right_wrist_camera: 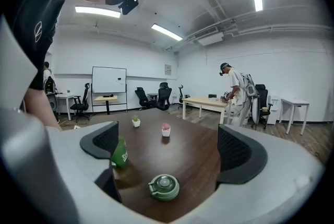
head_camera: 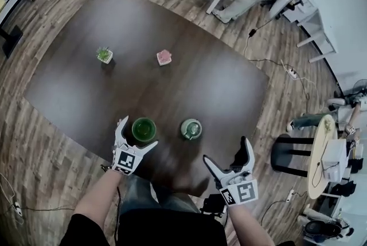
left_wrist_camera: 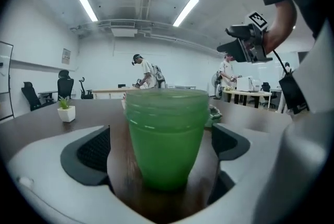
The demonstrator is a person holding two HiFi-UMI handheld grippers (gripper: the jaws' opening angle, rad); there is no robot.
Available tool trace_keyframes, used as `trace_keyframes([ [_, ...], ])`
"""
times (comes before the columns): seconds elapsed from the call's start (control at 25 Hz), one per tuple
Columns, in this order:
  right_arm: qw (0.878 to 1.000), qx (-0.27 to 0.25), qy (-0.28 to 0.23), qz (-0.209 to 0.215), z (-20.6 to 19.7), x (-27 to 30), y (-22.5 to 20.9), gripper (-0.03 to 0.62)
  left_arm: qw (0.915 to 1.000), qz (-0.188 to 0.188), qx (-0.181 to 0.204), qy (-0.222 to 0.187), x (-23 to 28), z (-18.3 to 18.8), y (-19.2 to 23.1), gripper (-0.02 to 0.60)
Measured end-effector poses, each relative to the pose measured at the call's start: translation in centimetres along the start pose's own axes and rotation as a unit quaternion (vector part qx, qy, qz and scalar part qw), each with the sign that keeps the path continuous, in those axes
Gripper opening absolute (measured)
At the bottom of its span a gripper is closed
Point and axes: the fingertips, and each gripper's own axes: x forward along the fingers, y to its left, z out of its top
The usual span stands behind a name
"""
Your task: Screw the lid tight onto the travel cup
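A dark wooden table (head_camera: 69,84) carries four things — green cup (head_camera: 144,129), lid (head_camera: 191,128), green plant (head_camera: 104,55), pink plant (head_camera: 164,57).

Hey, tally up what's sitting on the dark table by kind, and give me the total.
travel cup: 1
lid: 1
small potted plants: 2, the green potted plant and the pink potted plant
Total: 4
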Motion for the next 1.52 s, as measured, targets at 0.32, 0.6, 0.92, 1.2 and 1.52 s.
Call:
trace_keyframes([
  [0.32, 0.998, 0.005, 0.061, -0.002, -7.2, 2.5, -1.3, 0.594, 0.9951, -0.062, -0.009, -0.076, 2.6, 2.6, -1.0, 0.563],
  [0.6, 0.994, 0.001, 0.109, 0.009, -13.1, 5.6, -1.8, 0.594, 0.9938, -0.077, -0.04, -0.07, 4.0, 3.2, -1.7, 0.476],
  [0.92, 0.977, 0.061, 0.173, -0.109, -19.8, 10.6, -1.5, 0.593, 0.9939, -0.07, -0.045, -0.071, 4.4, 3.4, -1.8, 0.419],
  [1.2, 0.953, 0.096, 0.22, -0.188, -23.5, 13.0, -0.4, 0.565, 0.9946, -0.058, -0.058, -0.063, 4.4, 2.7, -1.4, 0.417],
  [1.52, 0.968, 0.045, 0.222, -0.109, -23.7, 13.6, 0.7, 0.46, 0.9941, -0.067, -0.055, -0.066, 4.8, 3.0, -0.8, 0.417],
])
